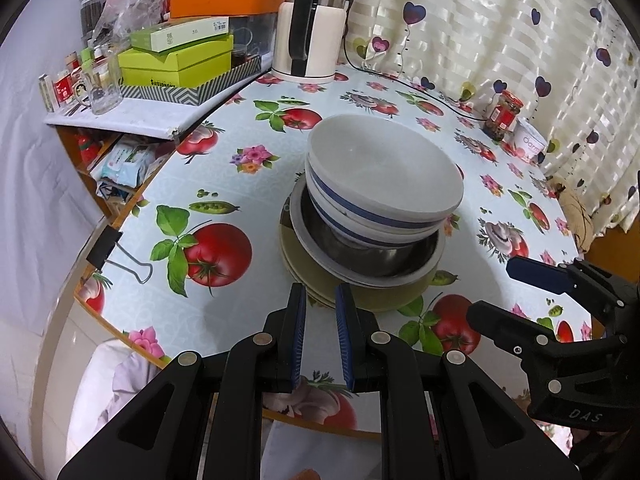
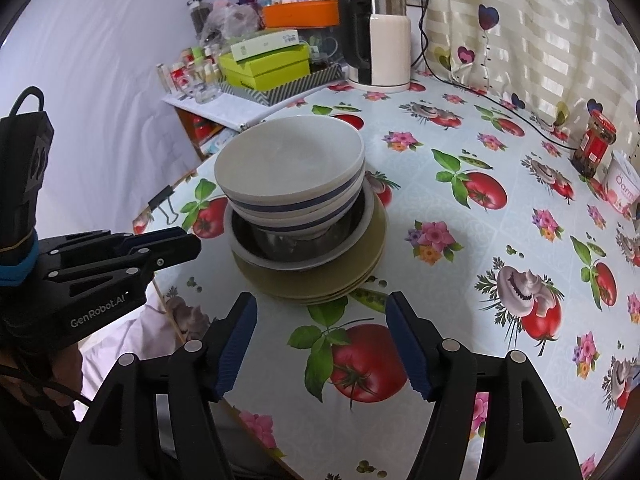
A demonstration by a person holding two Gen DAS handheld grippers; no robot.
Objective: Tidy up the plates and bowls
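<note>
My left tongs (image 1: 321, 292) are pressed together, my right tongs (image 2: 321, 304) spread, both empty beside the stack (image 2: 304, 216). Its bowls (image 1: 380, 176) look heavy, slick and breakable; I'd pinch a rim.

"GenRobot.AI" on the left tongs (image 2: 176, 246); "DAS" on the right tongs (image 1: 516, 292).

my views are evenly bright and sharp, with soft glare on the desk (image 1: 256, 184), fisheye bending and dark corners.
</note>
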